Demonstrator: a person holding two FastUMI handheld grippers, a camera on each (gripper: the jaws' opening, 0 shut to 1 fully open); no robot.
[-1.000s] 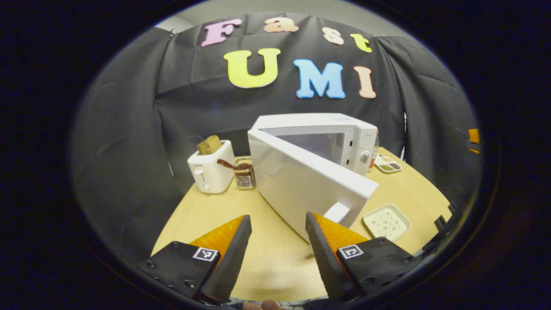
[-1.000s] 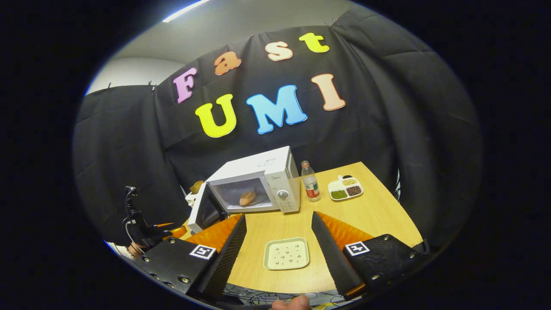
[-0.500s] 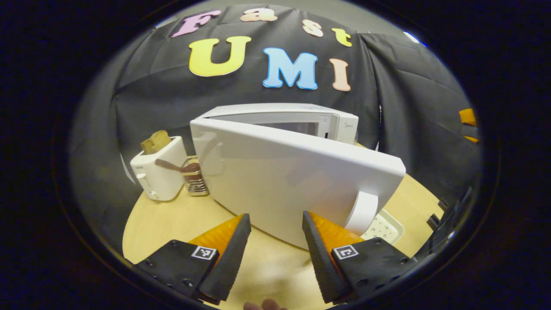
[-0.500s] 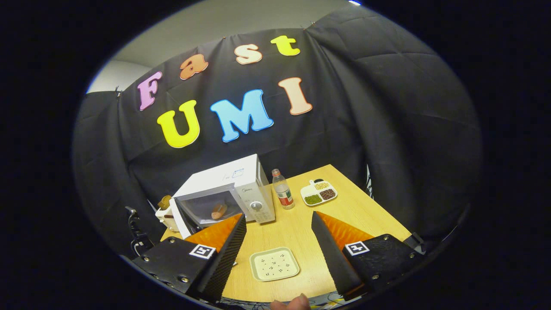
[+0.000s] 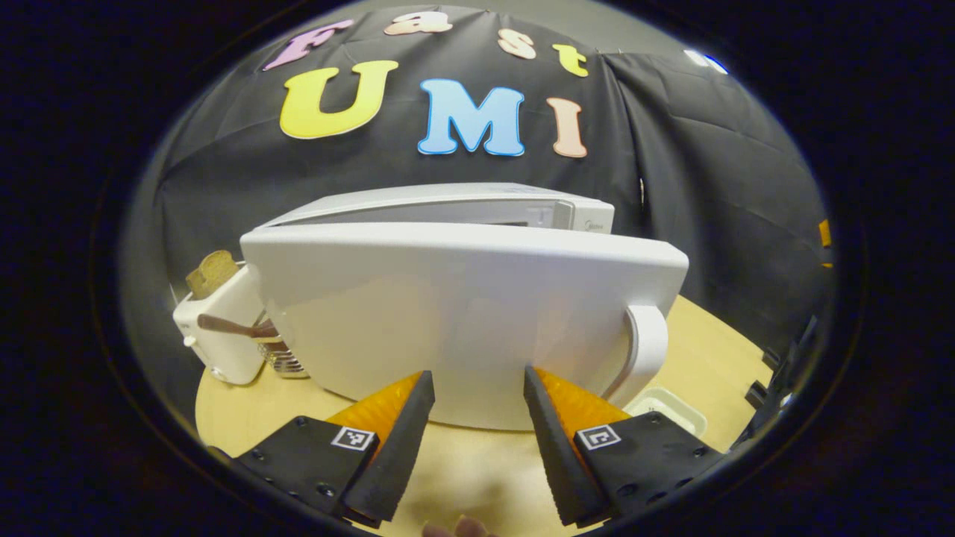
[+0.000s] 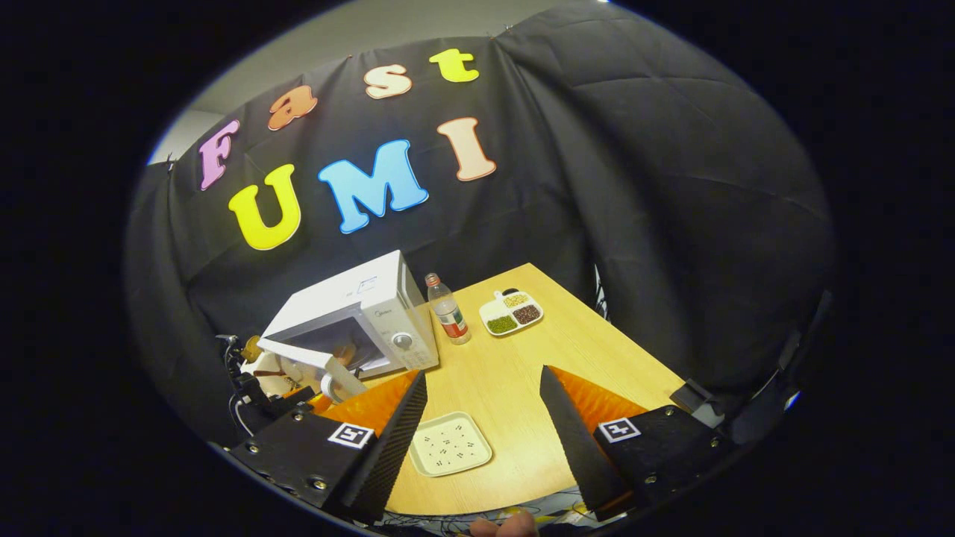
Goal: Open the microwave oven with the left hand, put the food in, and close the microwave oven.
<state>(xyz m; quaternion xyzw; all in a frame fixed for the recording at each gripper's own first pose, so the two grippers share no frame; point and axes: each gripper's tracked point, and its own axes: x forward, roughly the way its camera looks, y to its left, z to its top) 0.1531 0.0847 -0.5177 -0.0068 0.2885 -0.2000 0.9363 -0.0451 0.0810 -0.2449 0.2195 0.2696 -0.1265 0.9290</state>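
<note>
1. Directly ahead of the left hand-held gripper (image 5: 471, 418), the microwave door (image 5: 462, 313) stands partly ajar, its broad face square to the spread, empty fingers and its handle (image 5: 645, 350) toward the right finger.
2. Judgement: a forward push on the door face closes the microwave (image 6: 351, 317).
3. Food inside cannot be made out clearly.
4. Right hand-held gripper (image 6: 481, 425) hangs spread and empty, well back over the bench (image 6: 537, 373), above a tray (image 6: 450, 444).

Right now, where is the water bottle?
In the right gripper view, the bottle stands upright on the table, between the microwave and the divided snack tray.
</note>
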